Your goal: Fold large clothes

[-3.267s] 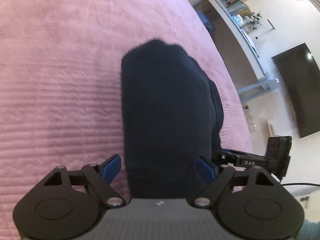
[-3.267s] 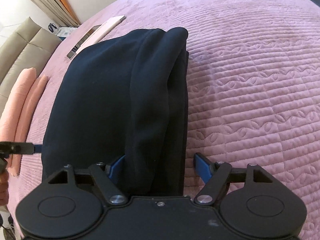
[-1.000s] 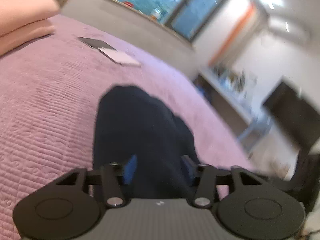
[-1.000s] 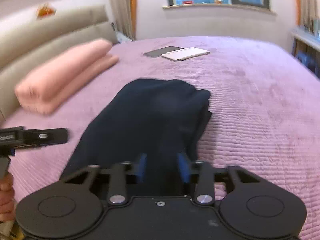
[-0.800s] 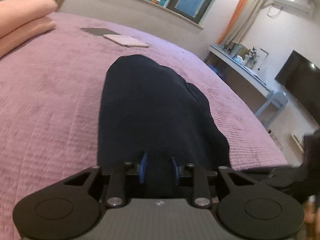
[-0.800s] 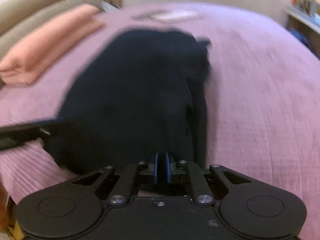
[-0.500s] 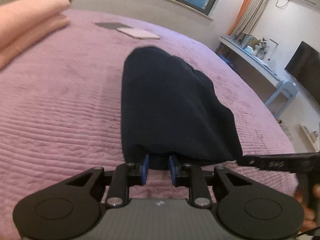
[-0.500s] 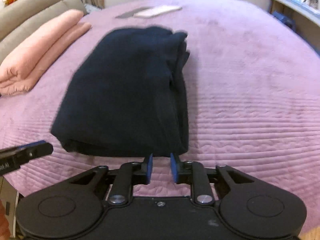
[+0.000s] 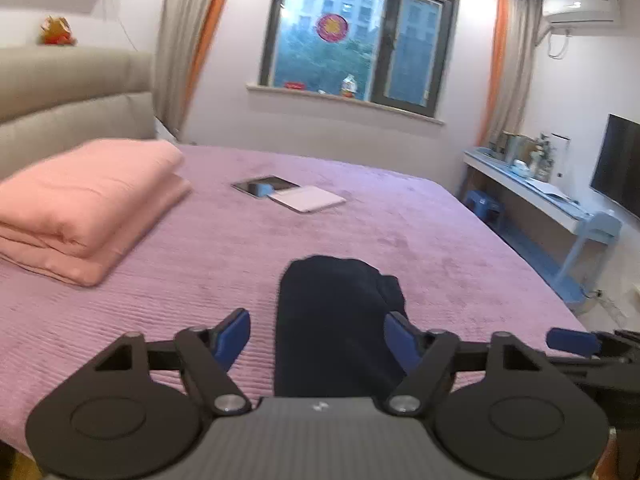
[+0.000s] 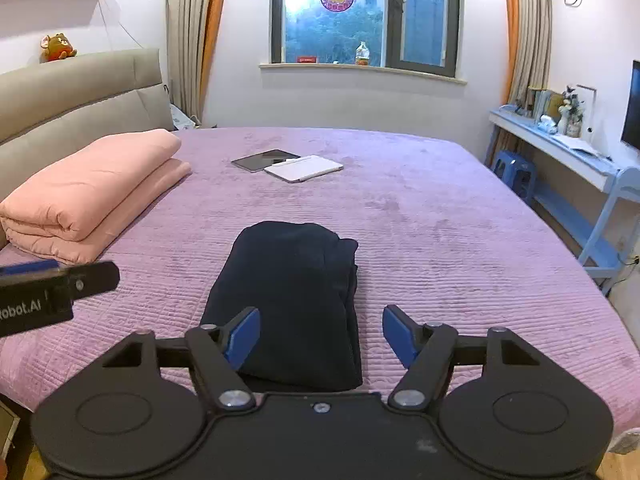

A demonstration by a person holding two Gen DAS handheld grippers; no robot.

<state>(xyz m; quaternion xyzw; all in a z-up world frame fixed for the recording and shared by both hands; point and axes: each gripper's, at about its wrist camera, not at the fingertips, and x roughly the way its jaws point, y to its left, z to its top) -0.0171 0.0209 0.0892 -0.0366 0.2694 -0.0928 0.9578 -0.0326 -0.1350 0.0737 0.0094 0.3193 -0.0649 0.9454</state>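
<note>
The left tongs (image 9: 318, 336) are opening, their blue pads wide apart with nothing pressed between them; the dark garment only shows through the gap, lying lower down on the bed. The right tongs (image 10: 321, 336) are opening as well, equally empty, and each pair appears at the edge of the other's view. Beyond them the navy garment (image 10: 290, 300) lies folded into a compact oblong on the purple quilted bedspread (image 10: 460, 240), near the bed's front edge, its stacked fold edges showing along the right side. Farther off, well apart from it, sit a folded pink duvet (image 10: 92, 192) by the headboard, and a dark tablet (image 10: 264, 160) touching a white one (image 10: 304, 168). The garment looks thick, soft and limp, probably fairly heavy for cloth; it would sag and unfold if lifted by one layer, so any further hold is best taken at the near corners, pinching all layers together, one pair of tongs per corner. Half a second earlier both tongs were nearly closed and low at the garment's near hem; now they are spread and raised, so the window and far wall fill the upper view. The garment itself keeps its folded shape and place, which suggests the fold is finished or nearly so.
</note>
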